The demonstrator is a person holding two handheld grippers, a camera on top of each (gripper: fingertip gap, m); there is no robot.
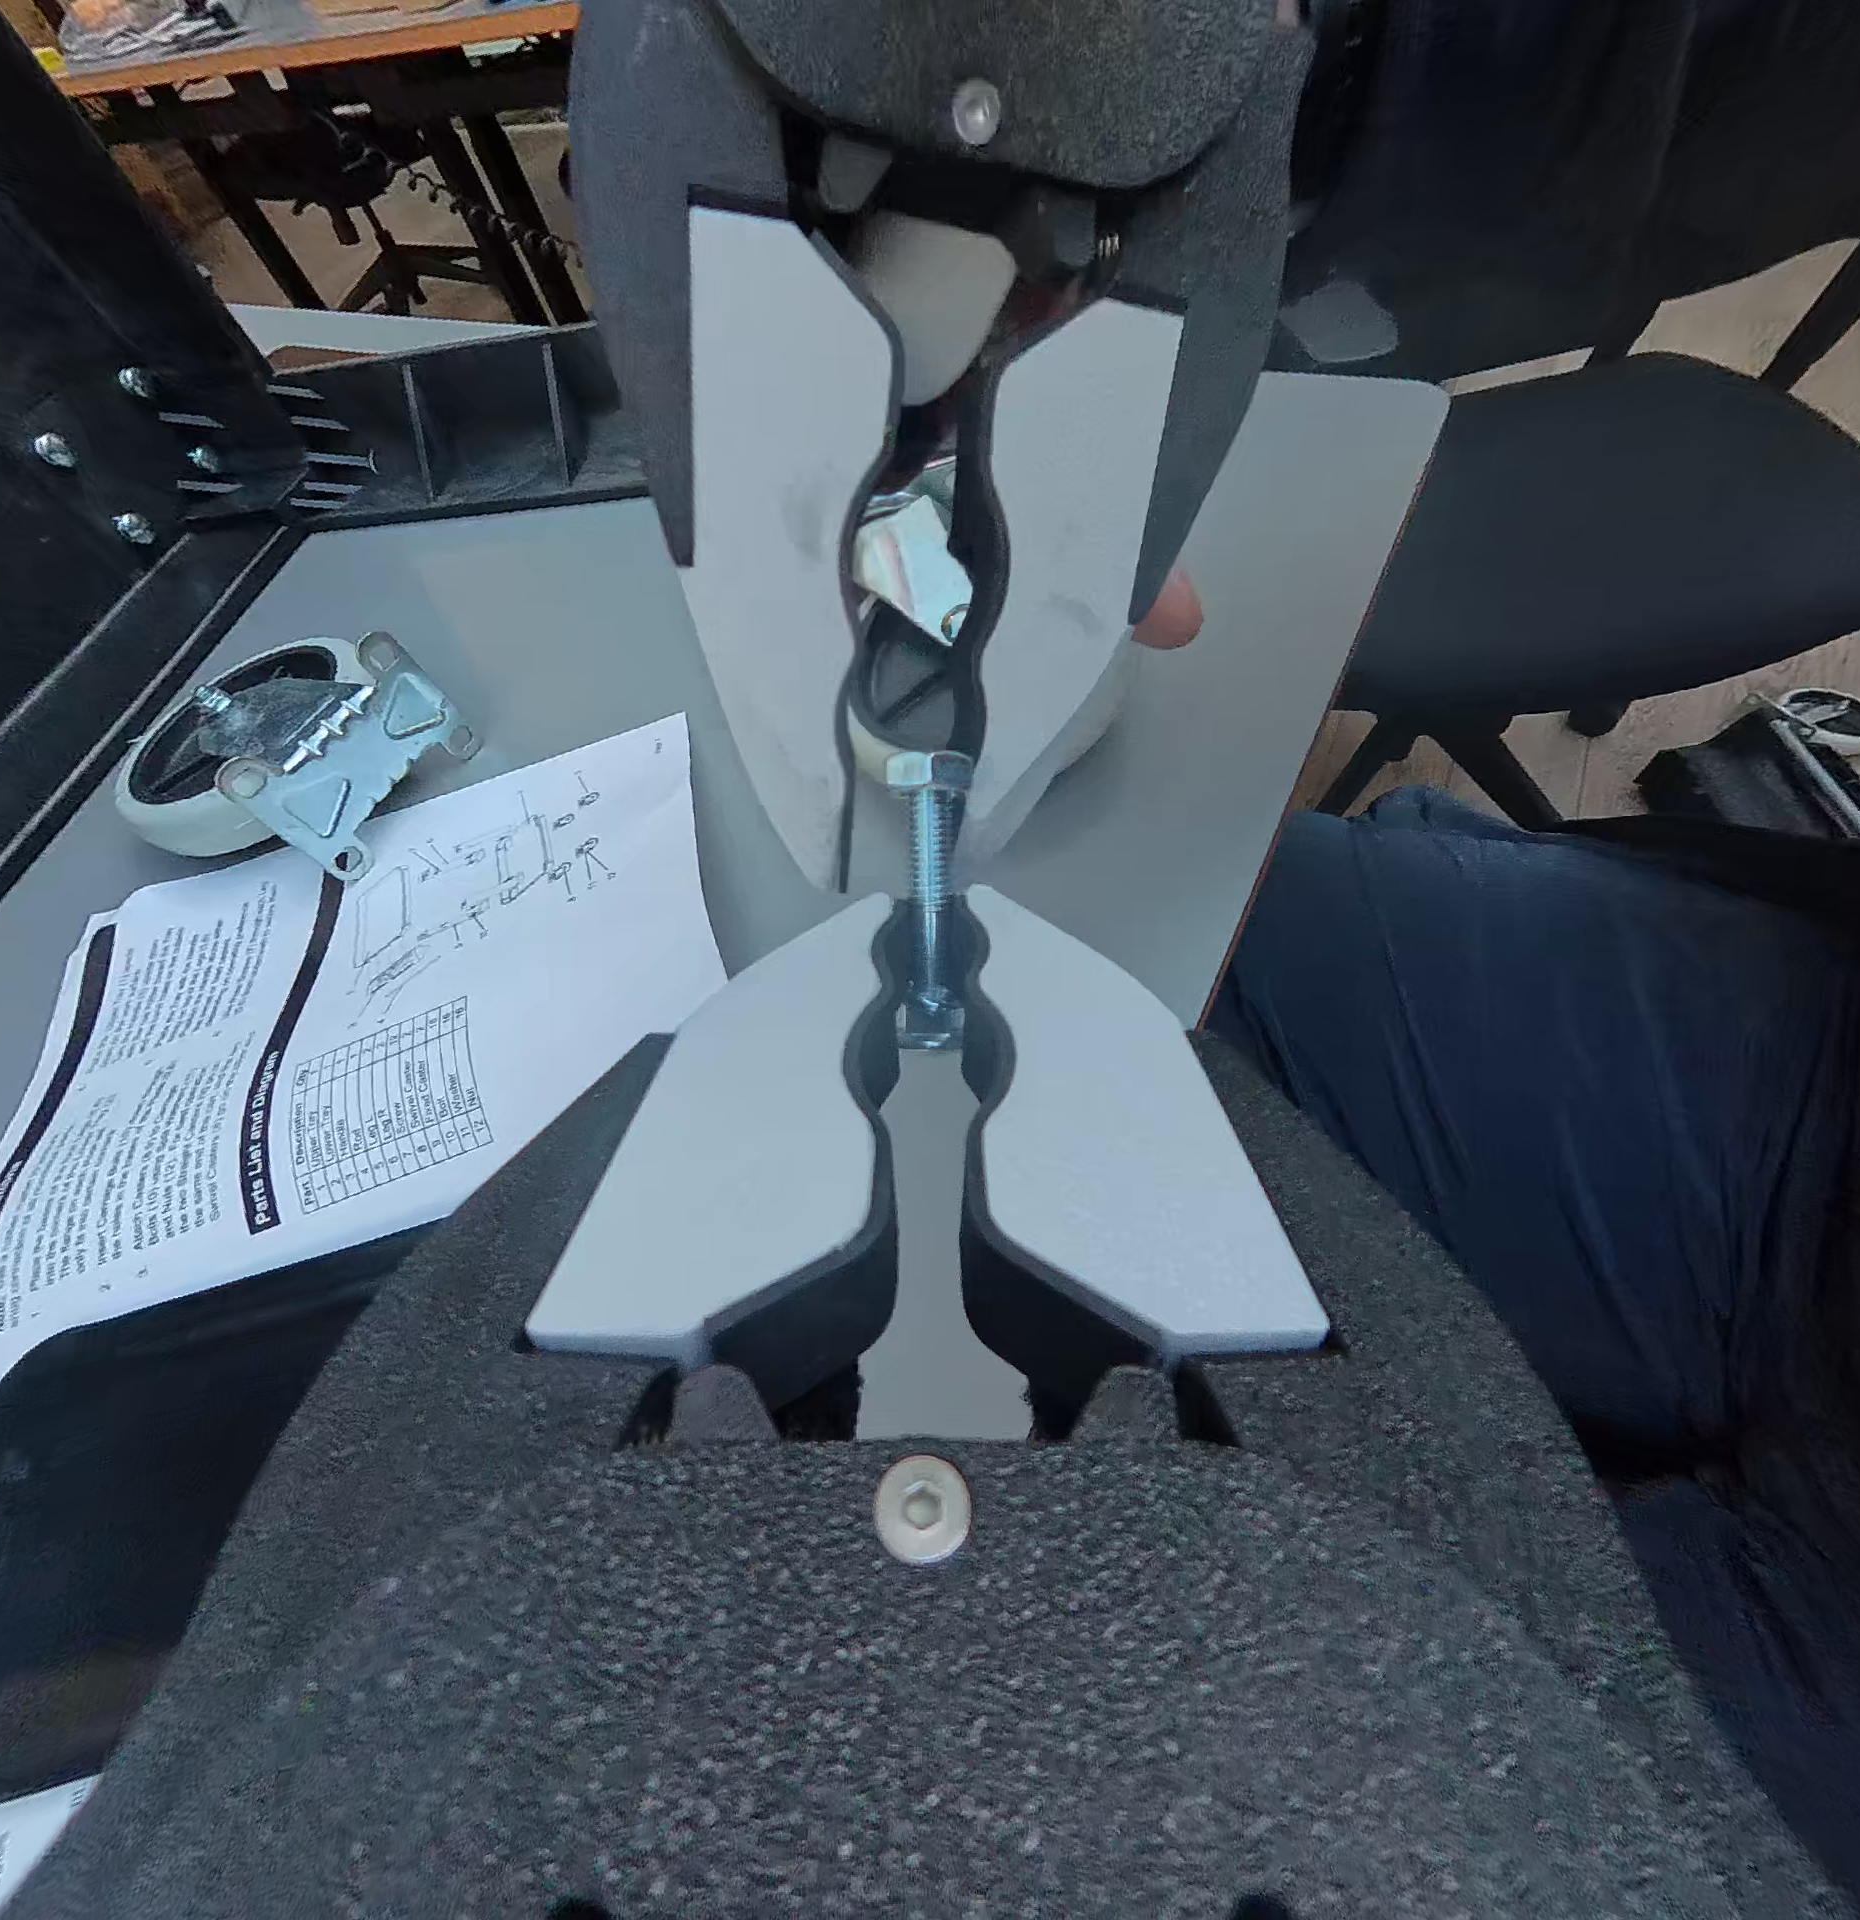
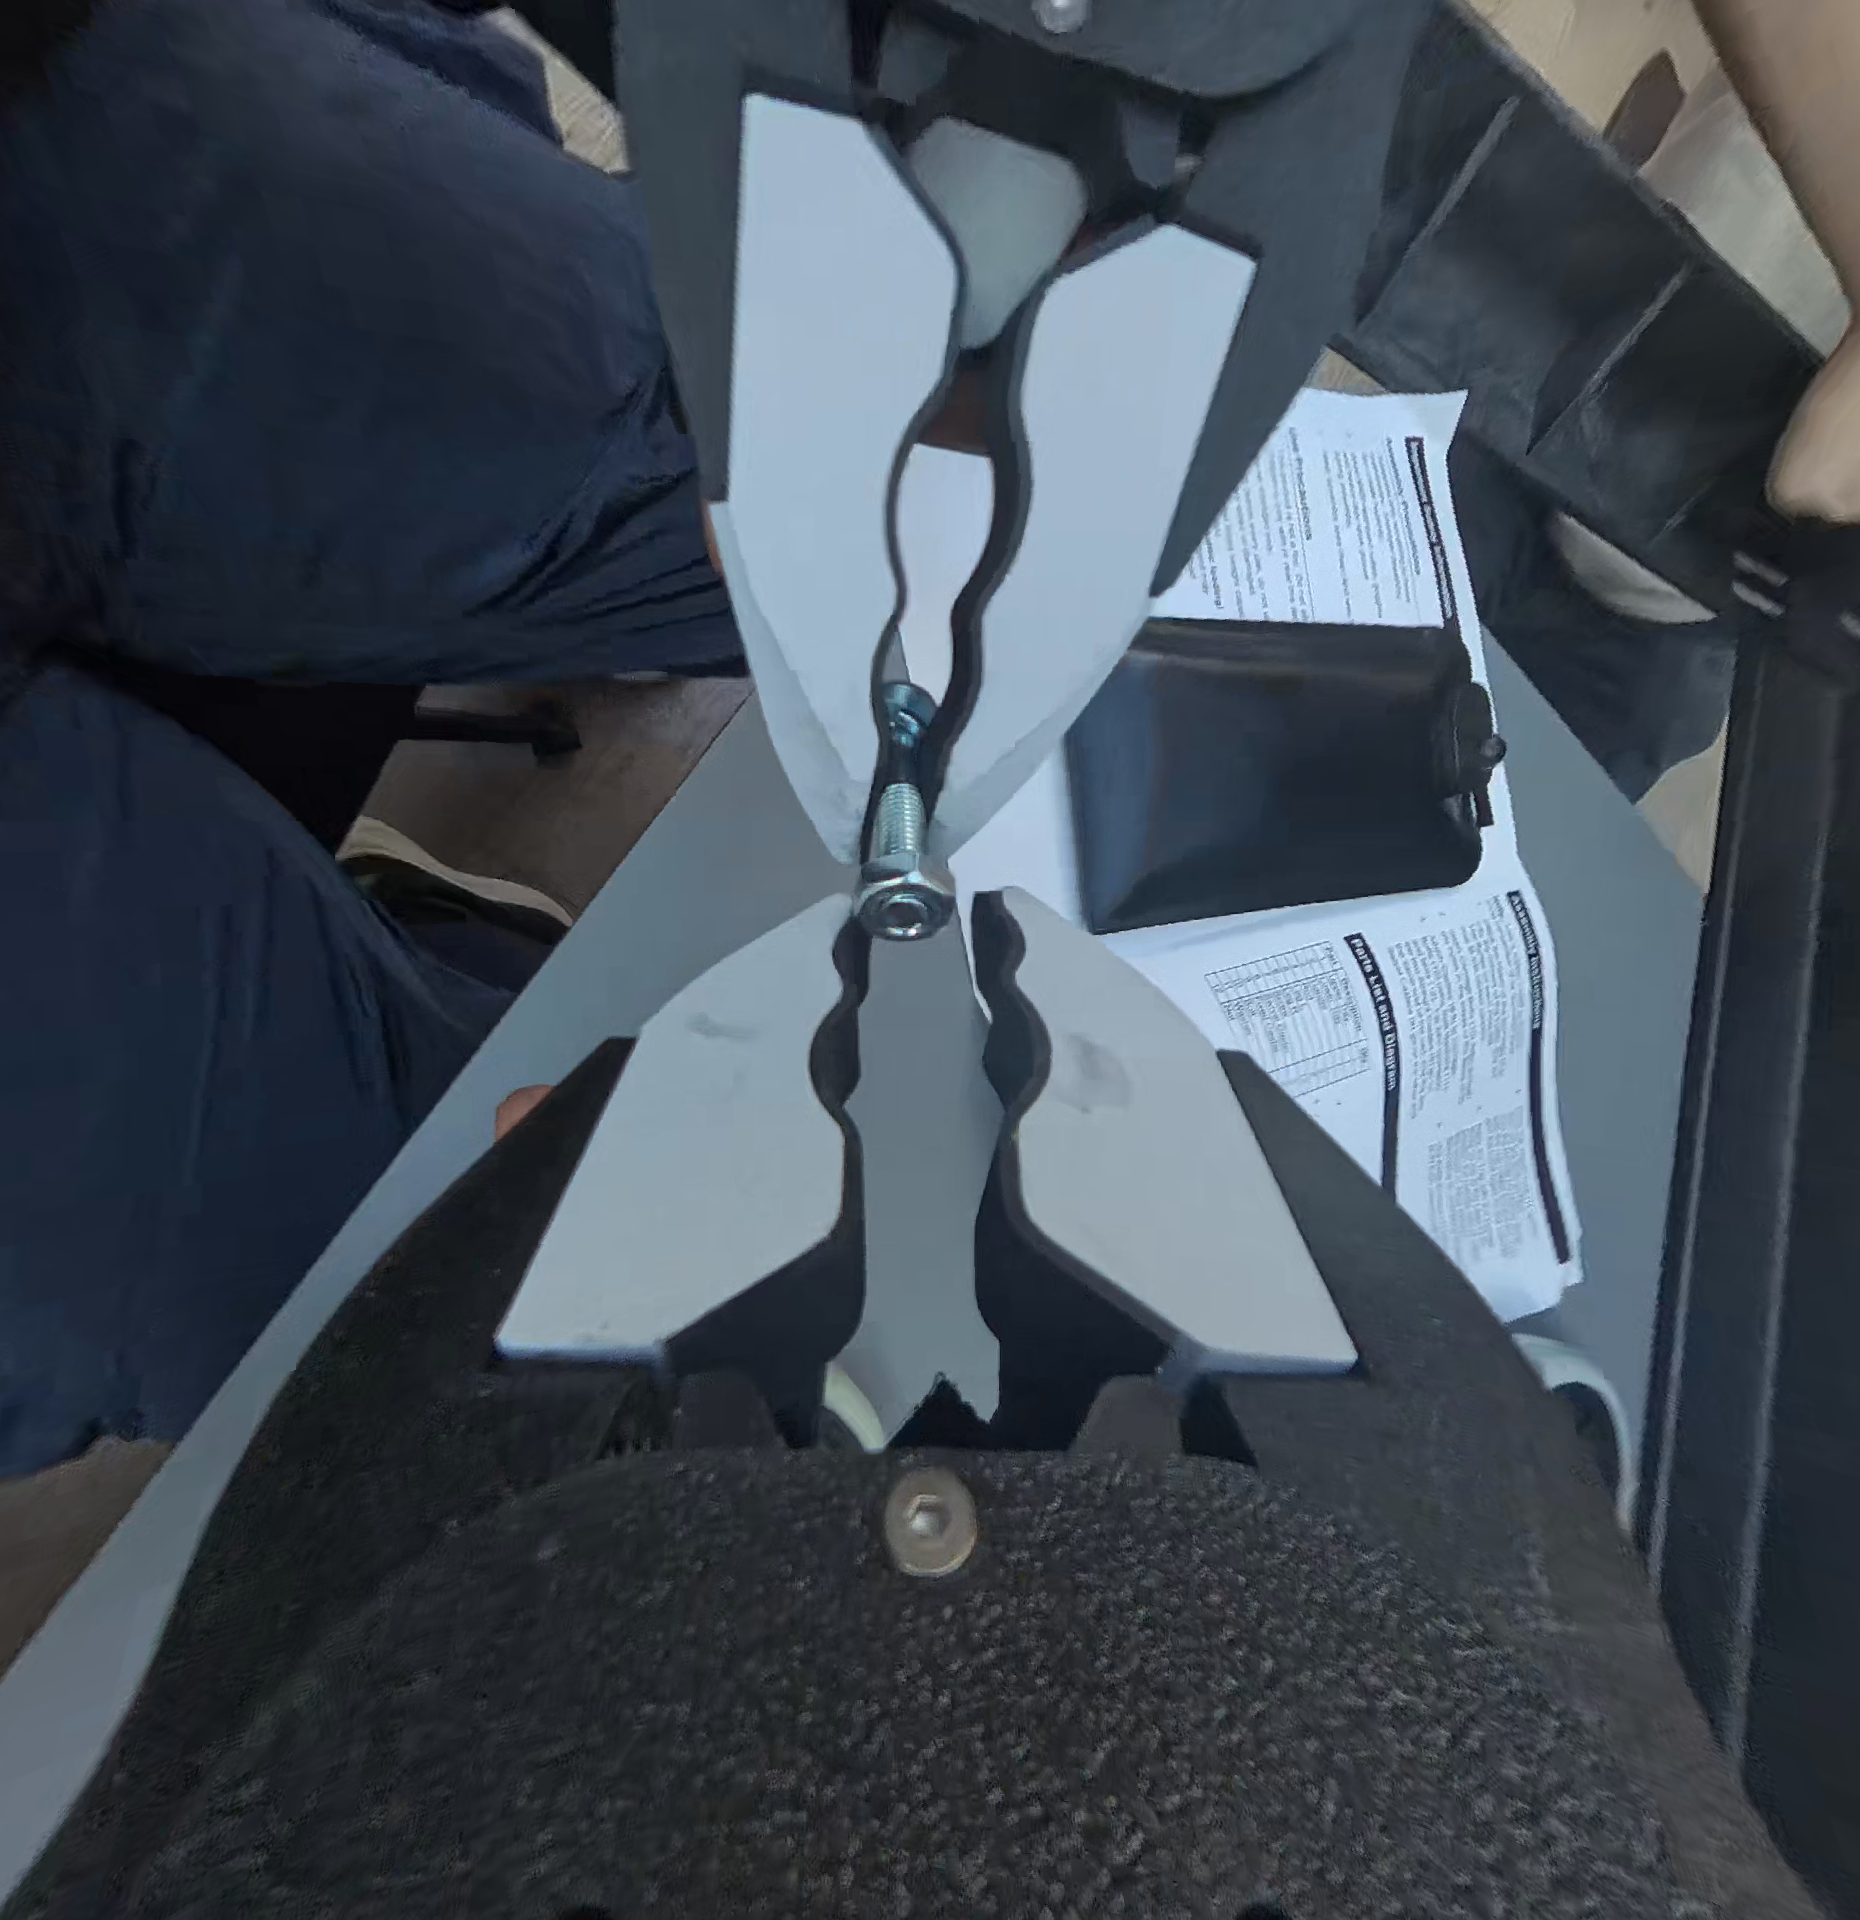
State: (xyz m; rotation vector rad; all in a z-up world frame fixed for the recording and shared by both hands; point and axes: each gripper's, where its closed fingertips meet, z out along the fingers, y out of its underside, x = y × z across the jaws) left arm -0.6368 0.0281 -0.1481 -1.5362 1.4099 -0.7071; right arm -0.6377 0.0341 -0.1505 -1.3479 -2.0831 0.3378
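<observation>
Bolt (image 1: 928,883), zinc-plated, sits centre frame in the left wrist view, clamped in the left gripper (image 1: 928,906). Both pads press on the shank w/ the hex head just behind the fingertips. The threaded end sticks straight out fwd, in line w/ the fingers, and carries a hex nut (image 1: 926,771) at its tip.

Right gripper (image 2: 910,909) faces it tip to tip. Its jaws stand apart. The nut lies right at the fingertips, close against the picture-left one, w/ a visible gap to the other, so nothing is gripped on that side. Bolt axis and right gripper look roughly in line, slightly off to picture-left.

Below is a grey table (image 1: 552,623). A printed instruction sheet (image 1: 469,935) lies lower left, w/ a caster (image 1: 282,748) beside it and a black pouch (image 2: 1269,769) resting on the paper. A black ribbed plastic part (image 1: 469,416) sits upper left.

Farther off are a black chair (image 1: 1632,520) at right, a person's dark blue clothing (image 1: 1580,1091), and a wooden bench (image 1: 313,52) at top left.
</observation>
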